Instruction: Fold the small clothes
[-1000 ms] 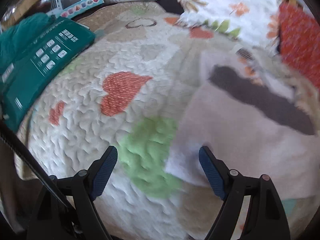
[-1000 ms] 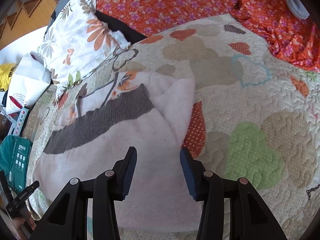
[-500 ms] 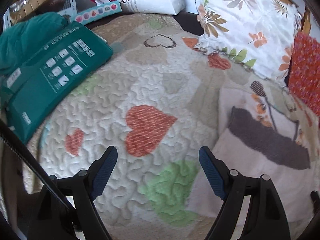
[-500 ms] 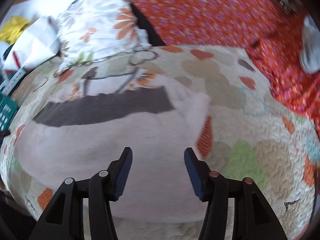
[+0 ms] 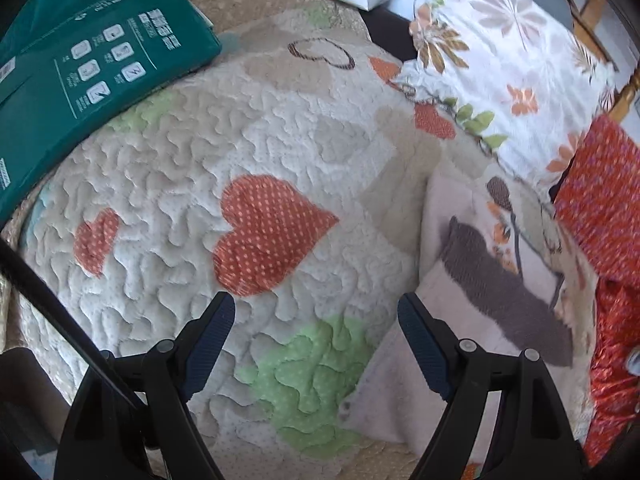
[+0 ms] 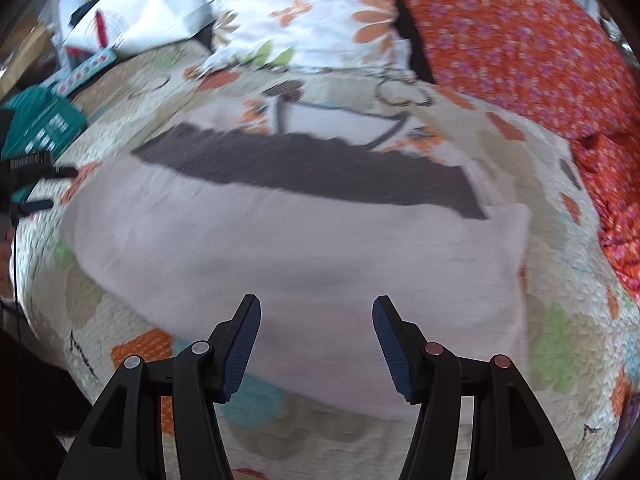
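Since a second ago my right gripper (image 6: 316, 322) has swung over the garment (image 6: 304, 248), jaws opening, nothing pinched. I see pale pink cloth with a dark grey band, lying flat on the heart quilt (image 5: 248, 168), below the flowered pillow (image 6: 304, 20). My left gripper (image 5: 316, 322) hangs spread wide, empty, beside it.

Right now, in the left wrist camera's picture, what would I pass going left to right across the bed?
Green package → small orange heart → big orange heart → pale garment with a dark band → orange floral fabric.
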Motion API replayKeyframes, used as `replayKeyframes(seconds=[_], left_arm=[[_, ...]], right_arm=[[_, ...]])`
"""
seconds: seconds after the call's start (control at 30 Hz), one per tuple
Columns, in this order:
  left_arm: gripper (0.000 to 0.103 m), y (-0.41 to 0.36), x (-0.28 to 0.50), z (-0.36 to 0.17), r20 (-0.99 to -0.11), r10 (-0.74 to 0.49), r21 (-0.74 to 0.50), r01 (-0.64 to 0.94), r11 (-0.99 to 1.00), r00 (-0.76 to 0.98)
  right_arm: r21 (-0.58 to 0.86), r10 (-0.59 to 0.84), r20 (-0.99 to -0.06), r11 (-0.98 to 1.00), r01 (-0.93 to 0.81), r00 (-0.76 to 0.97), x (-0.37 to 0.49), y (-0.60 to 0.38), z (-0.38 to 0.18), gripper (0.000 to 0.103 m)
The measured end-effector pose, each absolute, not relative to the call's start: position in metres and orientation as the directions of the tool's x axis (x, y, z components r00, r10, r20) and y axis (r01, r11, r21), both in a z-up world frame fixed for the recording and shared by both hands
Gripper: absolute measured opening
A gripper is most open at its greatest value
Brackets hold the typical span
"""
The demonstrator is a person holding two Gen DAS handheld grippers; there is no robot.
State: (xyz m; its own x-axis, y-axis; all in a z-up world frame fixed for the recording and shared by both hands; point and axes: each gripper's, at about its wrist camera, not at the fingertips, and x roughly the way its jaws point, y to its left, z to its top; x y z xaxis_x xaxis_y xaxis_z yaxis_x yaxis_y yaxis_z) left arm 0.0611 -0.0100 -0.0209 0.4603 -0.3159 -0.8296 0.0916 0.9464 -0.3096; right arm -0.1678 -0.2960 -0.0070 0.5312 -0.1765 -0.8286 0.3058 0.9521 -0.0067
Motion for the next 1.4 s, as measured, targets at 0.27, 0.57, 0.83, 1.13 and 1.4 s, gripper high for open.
replayKeyframes(seconds=[0.27,0.57,0.83,1.13,1.4], left_arm=[[0.083,0.01,0.062,-0.016,-0.818,-0.338,-0.349,0.066,0.935,0.465],[0.083,0.04,0.058,-0.012,-0.802,-0.324,-0.374,0.003,0.927,0.502],[0.083,0.057,0.06,-0.011,-0.791,-0.33,-0.409,-0.045,0.911,0.515],[0.083,0.068,0.059,-0.001,-0.768,-0.31,-0.417,-0.071,0.906,0.561],[0.083,0.097,0.06,0.001,-0.752,-0.282,-0.453,-0.156,0.878,0.596]], right_arm=[[-0.016,-0.101,-0.832,0.987,0.158,0.546,-0.145,-0.24,-0.016,0.064],[-0.146,-0.116,-0.807,0.989,-0.004,0.579,-0.138,-0.18,-0.025,0.069],[-0.272,-0.158,-0.786,0.957,-0.104,0.597,-0.131,-0.147,-0.041,0.071],[-0.499,-0.282,-0.661,0.858,-0.126,0.695,-0.089,-0.092,-0.036,0.071],[-0.522,-0.361,-0.641,0.852,-0.041,0.677,-0.026,-0.071,-0.037,0.047]])
